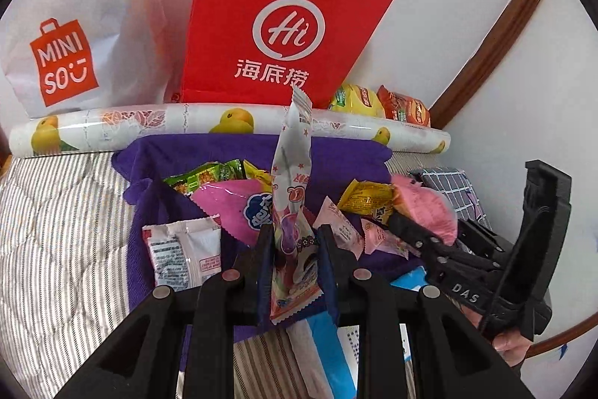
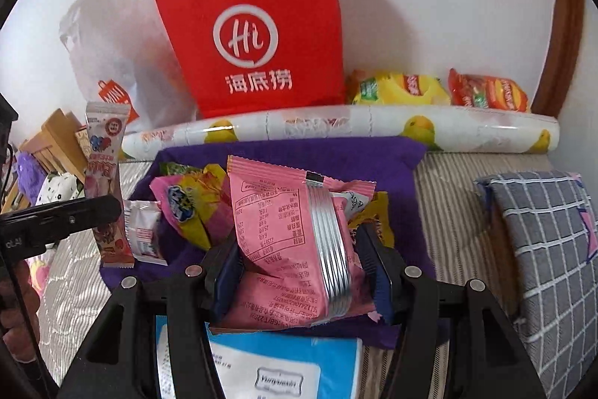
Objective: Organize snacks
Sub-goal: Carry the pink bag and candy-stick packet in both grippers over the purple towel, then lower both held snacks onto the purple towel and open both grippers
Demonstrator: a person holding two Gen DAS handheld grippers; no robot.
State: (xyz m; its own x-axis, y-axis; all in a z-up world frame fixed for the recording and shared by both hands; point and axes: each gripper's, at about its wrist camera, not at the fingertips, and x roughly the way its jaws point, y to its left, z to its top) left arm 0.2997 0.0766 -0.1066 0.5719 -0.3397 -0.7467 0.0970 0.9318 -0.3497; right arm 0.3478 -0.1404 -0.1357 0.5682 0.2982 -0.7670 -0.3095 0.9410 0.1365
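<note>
Far left: striped bed cover (image 1: 63, 212) lies bare beside the purple cloth (image 1: 224, 148), the widest free strip. White Miniso bag (image 1: 74, 36) and red paper bag (image 1: 284, 10) stand against the wall behind the rolled fruit-print mat (image 1: 157, 122), which closes the cloth's back edge.

Left gripper (image 1: 293, 249): jaws clamped on a tall slim snack sachet (image 1: 291, 174), held upright above the snack pile (image 1: 231, 197) on the cloth; its lower end is cut off behind the jaws.

Right gripper (image 2: 299, 268): jaws partly apart, clamped on a puffy pink snack packet (image 2: 284, 230) with its printed back facing the camera, over the same pile. The packet hides most snacks behind it.

Blue-white box (image 2: 284, 361) under the grippers is half hidden, label unreadable. Yellow chip bag (image 2: 400, 88) and red chip bag (image 2: 489, 92) sit behind the mat, lower parts hidden. Far right: checked cushion (image 2: 542, 249), cropped by the frame, narrows the bed there.
</note>
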